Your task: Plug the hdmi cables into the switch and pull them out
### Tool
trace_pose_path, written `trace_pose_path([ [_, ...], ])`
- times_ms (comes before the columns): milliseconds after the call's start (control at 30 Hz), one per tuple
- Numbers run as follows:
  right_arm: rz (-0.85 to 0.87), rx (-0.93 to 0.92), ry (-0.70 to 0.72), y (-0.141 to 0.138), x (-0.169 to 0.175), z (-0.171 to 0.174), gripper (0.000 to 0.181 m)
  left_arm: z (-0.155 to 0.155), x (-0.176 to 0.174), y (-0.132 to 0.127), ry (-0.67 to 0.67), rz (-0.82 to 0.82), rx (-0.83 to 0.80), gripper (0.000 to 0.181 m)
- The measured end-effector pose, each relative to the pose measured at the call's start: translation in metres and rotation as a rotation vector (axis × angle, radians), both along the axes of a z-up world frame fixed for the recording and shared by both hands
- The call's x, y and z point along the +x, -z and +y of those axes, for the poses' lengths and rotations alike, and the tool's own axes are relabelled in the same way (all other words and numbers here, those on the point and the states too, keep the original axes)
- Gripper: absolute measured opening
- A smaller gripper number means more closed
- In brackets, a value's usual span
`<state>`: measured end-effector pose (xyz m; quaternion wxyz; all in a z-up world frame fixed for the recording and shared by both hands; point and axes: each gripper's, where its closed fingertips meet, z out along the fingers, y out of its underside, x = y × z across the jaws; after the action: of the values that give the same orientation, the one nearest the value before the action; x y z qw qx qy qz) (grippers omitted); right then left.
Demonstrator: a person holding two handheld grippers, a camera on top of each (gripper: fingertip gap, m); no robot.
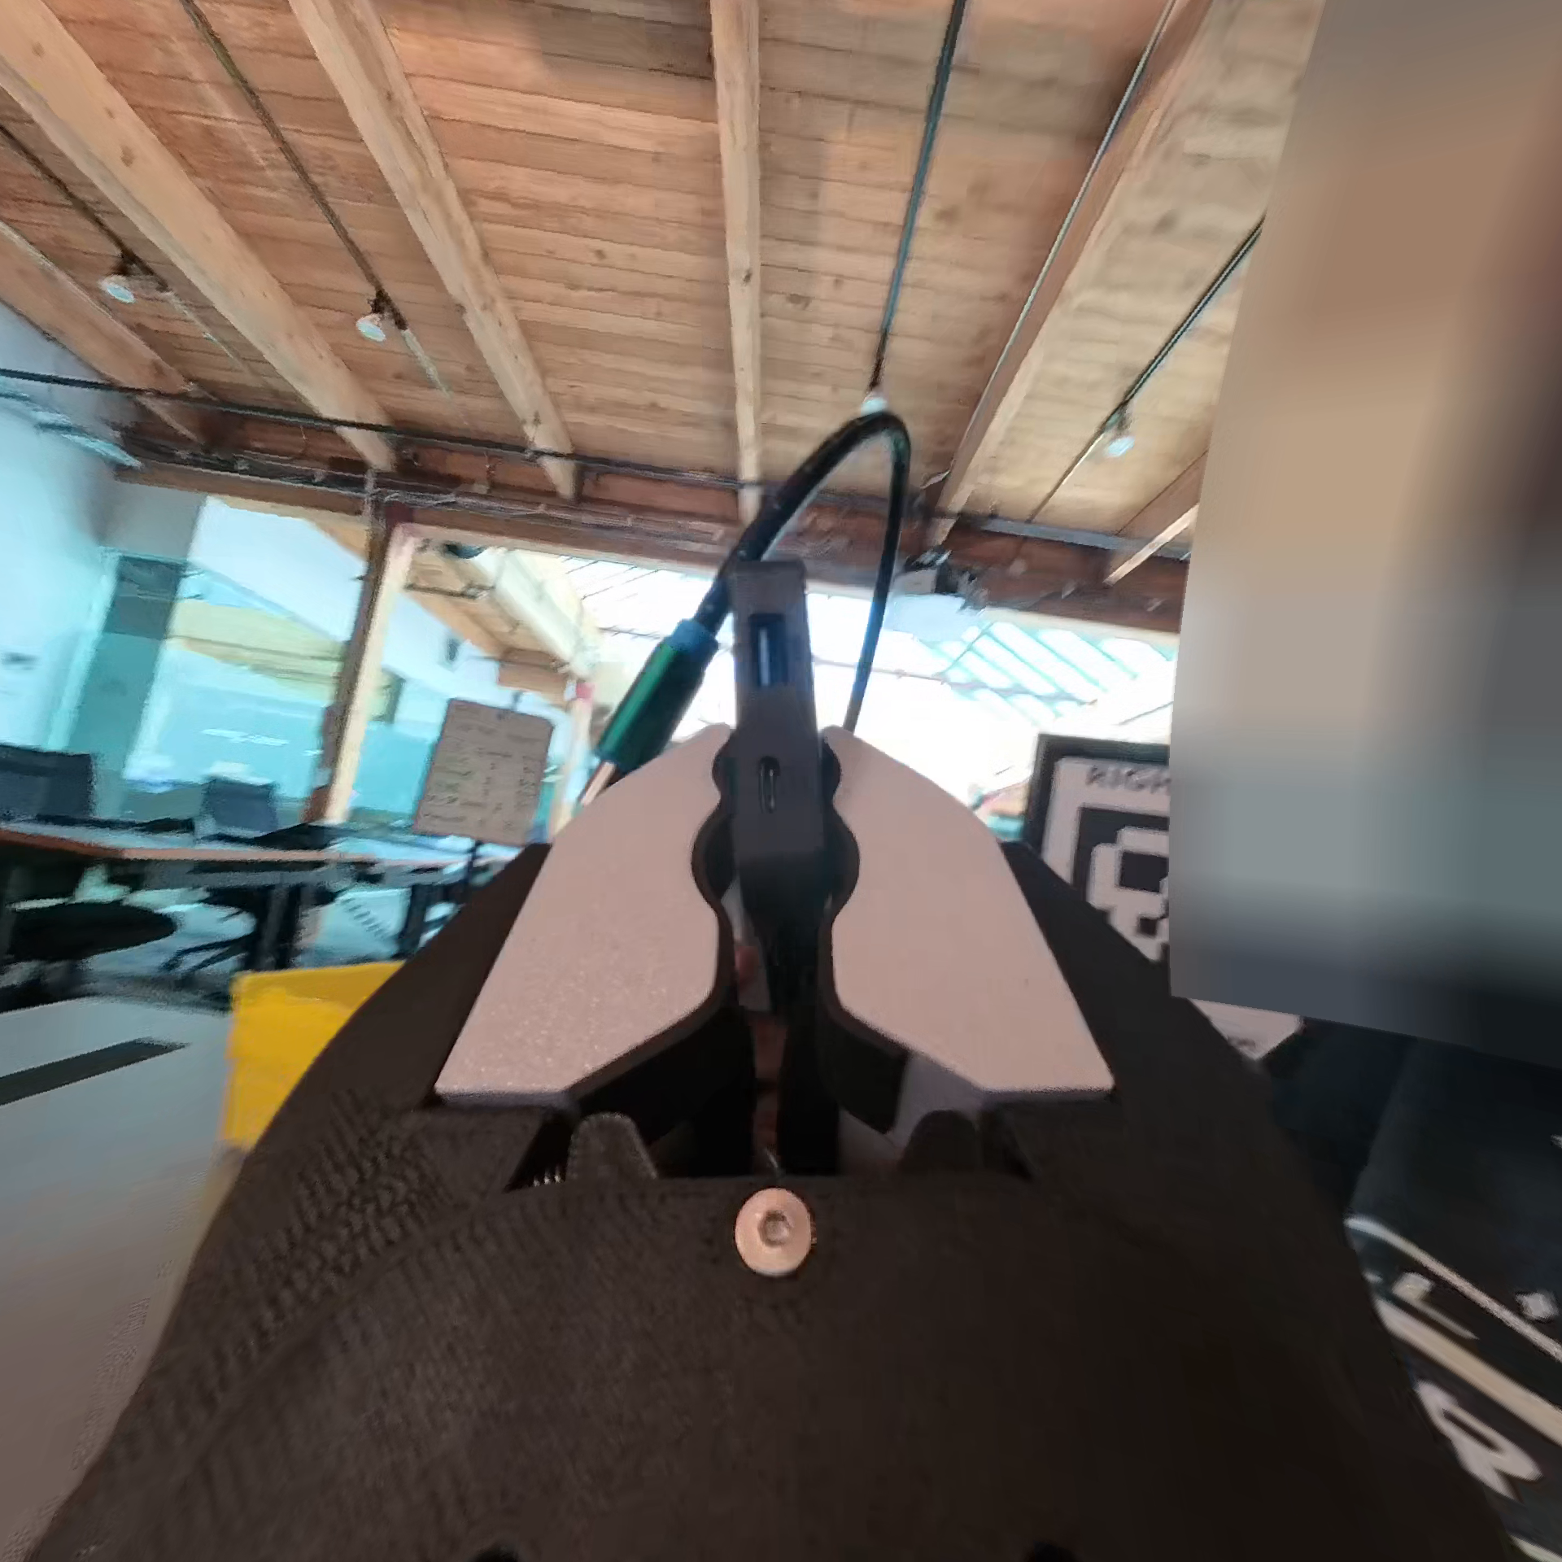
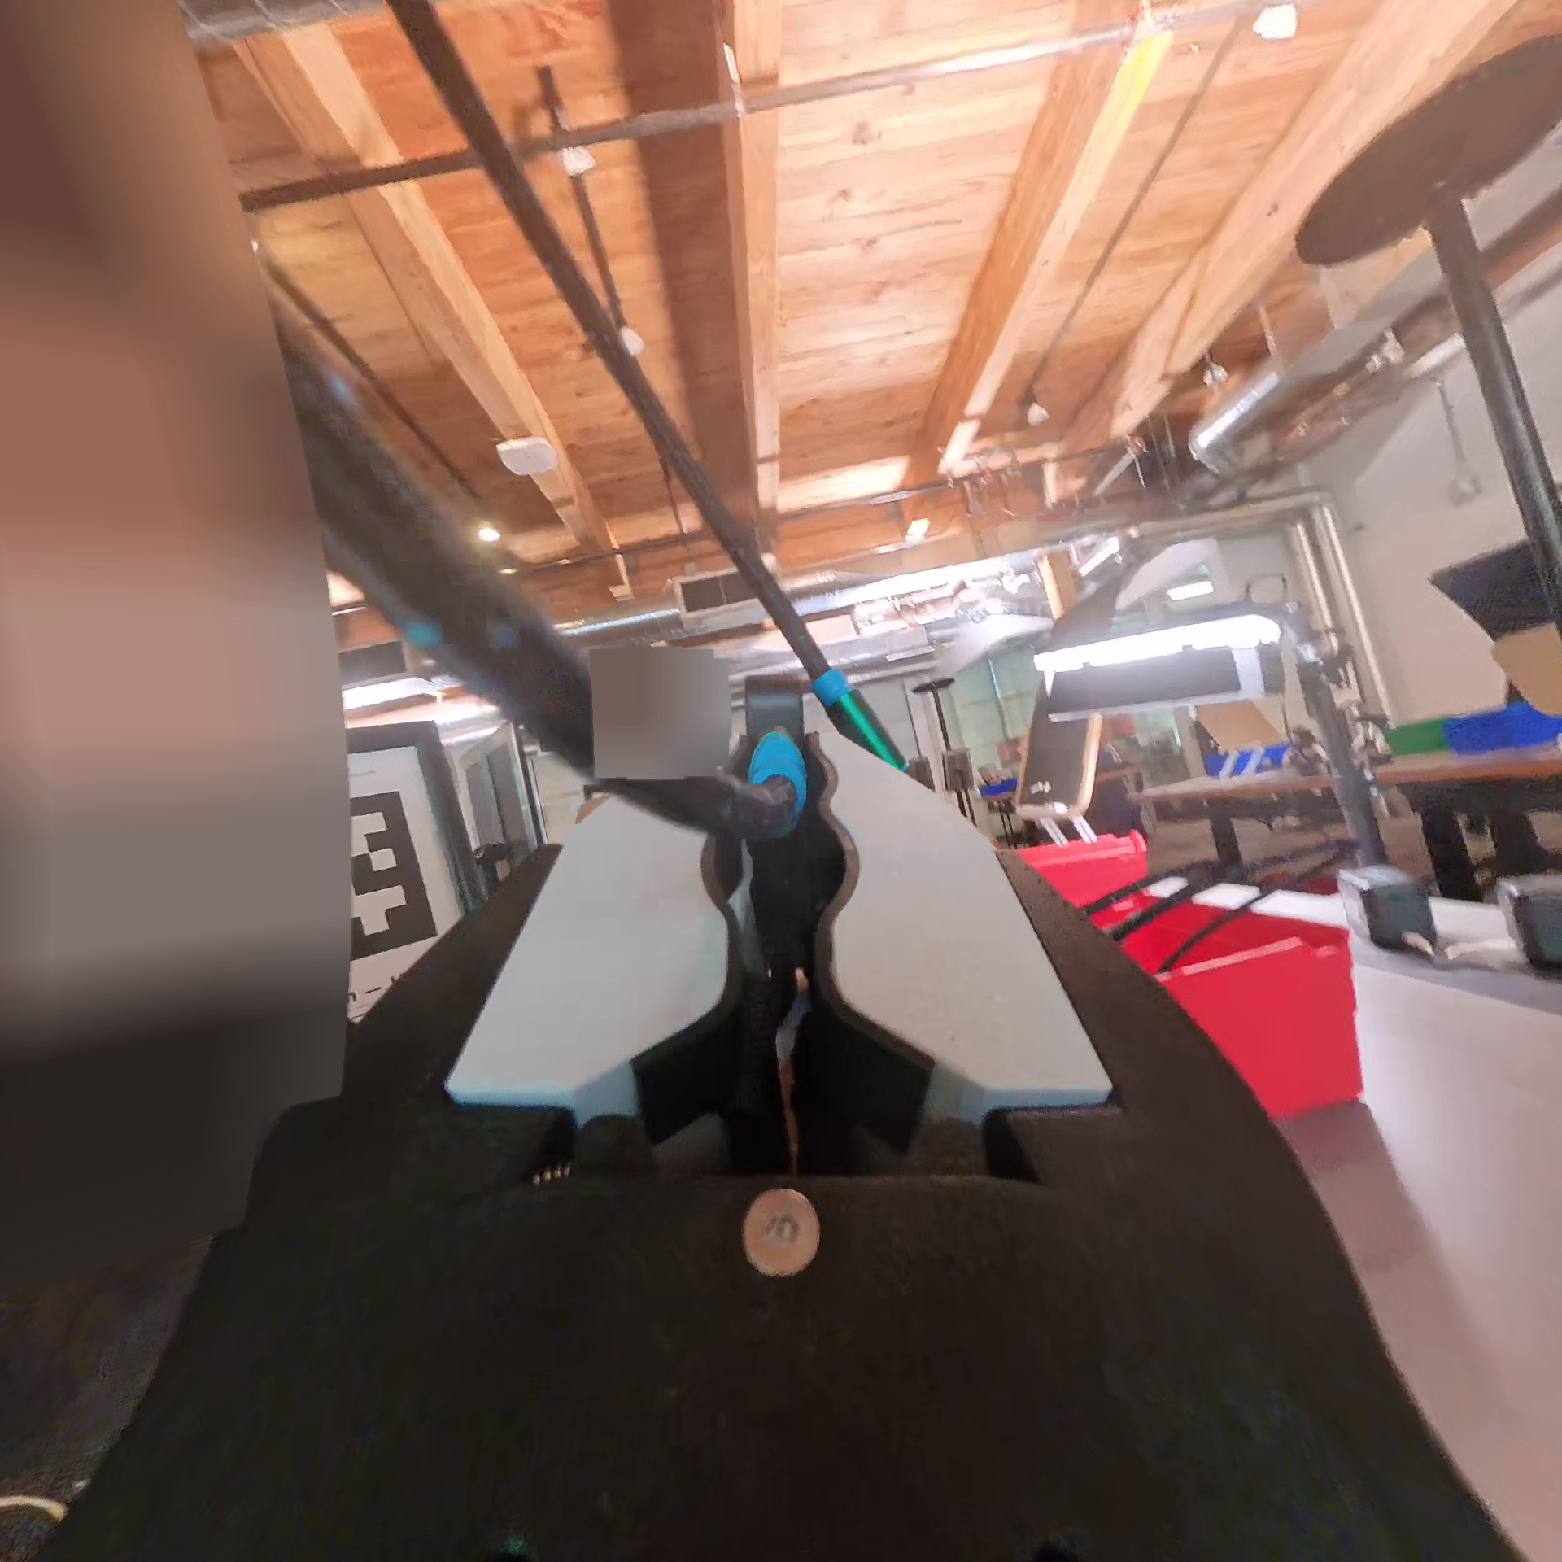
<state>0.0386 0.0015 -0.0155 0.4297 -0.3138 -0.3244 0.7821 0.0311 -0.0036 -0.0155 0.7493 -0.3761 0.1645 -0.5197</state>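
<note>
In the left wrist view my left gripper (image 1: pixel 773 748) is shut on the dark grey switch (image 1: pixel 773 676), which stands upright between the fingers with two ports on its narrow face. A short black cable (image 1: pixel 879 524) loops from its top. A green plug with a blue band (image 1: pixel 655 701) lies against its left side; I cannot tell whether it is plugged in. In the right wrist view my right gripper (image 2: pixel 782 761) is shut on a black plug with a blue band (image 2: pixel 771 773); its cable runs off left. A second cable with a green plug (image 2: pixel 854 714) crosses diagonally above the right fingertip.
Both views tilt up at a wooden beam ceiling. A yellow bin (image 1: pixel 287 1040) is at the lower left and a black-and-white marker board (image 1: pixel 1099 845) at the right. A red bin (image 2: pixel 1217 963) sits on a white table (image 2: pixel 1454 1124) to the right. Desks stand far behind.
</note>
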Motion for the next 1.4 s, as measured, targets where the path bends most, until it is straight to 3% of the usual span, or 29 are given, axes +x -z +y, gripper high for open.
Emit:
trace_pose_path([
  [100, 0.082, 0.024, 0.042, -0.002, 0.0, -0.008, 0.012, -0.009, -0.003, 0.001, 0.063, -0.131, 0.073, 0.014],
  [200, 0.154, -0.001, 0.068, -0.003, 0.0, -0.012, 0.012, -0.014, -0.004, 0.003, 0.037, -0.213, 0.118, 0.013],
  [567, 0.206, -0.156, 0.103, -0.003, 0.001, 0.002, 0.012, -0.004, -0.006, 0.002, -0.143, -0.188, 0.052, 0.012],
  [867, 0.198, -0.238, 0.011, -0.003, 0.001, 0.008, 0.01, 0.0, -0.008, 0.003, -0.207, -0.204, -0.011, 0.011],
  [900, 0.22, -0.255, 0.014, -0.006, 0.004, 0.009, 0.012, -0.003, -0.012, 0.0, -0.202, -0.245, -0.003, 0.011],
  [933, 0.41, -0.383, 0.065, -0.015, 0.033, 0.033, 0.011, -0.008, -0.028, -0.006, -0.176, -0.398, -0.003, 0.012],
  [967, 0.463, -0.491, 0.105, -0.016, 0.046, 0.06, 0.012, -0.011, -0.045, -0.01, -0.083, -0.584, -0.043, 0.011],
  [1000, 0.471, -0.472, 0.107, -0.018, 0.05, 0.07, 0.012, -0.013, -0.039, -0.012, 0.001, -0.604, -0.061, 0.012],
  [1100, 0.393, -0.398, 0.109, -0.023, 0.051, 0.074, 0.012, -0.018, -0.008, -0.005, -0.191, -0.353, 0.072, 0.013],
  [1233, 0.23, -0.247, 0.226, -0.032, 0.059, 0.087, 0.012, -0.014, -0.033, -0.023, -0.235, -0.355, 0.095, 0.013],
  [1400, 0.006, -0.03, 0.46, -0.042, 0.093, 0.108, 0.012, -0.035, -0.061, -0.059, -0.333, -0.252, 0.19, 0.013],
])
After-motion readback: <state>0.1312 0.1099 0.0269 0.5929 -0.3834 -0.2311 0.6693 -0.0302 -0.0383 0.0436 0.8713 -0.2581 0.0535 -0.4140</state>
